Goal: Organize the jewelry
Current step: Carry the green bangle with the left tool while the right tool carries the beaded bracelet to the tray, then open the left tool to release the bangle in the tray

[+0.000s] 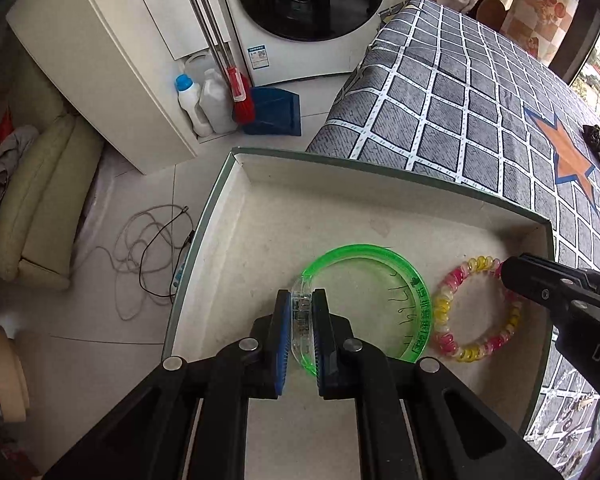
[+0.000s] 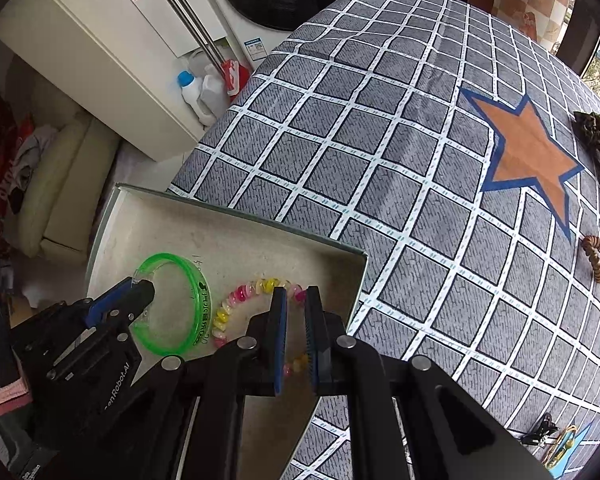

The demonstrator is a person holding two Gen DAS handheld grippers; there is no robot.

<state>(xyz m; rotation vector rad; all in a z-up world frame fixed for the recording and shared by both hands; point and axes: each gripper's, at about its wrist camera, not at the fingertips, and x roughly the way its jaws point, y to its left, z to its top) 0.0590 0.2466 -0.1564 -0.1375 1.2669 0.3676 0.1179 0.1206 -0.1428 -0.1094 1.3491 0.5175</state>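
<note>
Left wrist view, entries running left to right. Shallow box [image 1: 236, 184]: sitting at the near left edge of the table, pale inside, green rim, serving as the collecting tray. Left gripper [image 1: 301, 316]: reaching into the box, jaws pressing together on the clear clasp section of the green bangle [image 1: 420, 312], which is lying flat on the box floor. Beaded bracelet [image 1: 448, 296]: pink and yellow, lying in the box just right of the bangle, the two nearly touching. Right gripper [image 1: 516, 276]: coming in from the right, its tip hanging at the far right part of the beaded ring; from this view I cannot tell how its jaws stand.

Right wrist view: the right gripper's jaws are standing a little apart, straddling the far arc of the beaded bracelet with no bead seen pinched between the pads.

Grid-patterned tablecloth [image 2: 380, 140]: carrying pieces well apart from the box, a brown woven ring [image 2: 598, 258] at the right, a dark mottled item [image 2: 596, 140] far right, and a small tangle of dark and gold pieces [image 2: 548, 436] near right.

Progress, as judged: two bracelets are sitting in the box; at least three items on the cloth are waiting, so the task is looking under half done.
</note>
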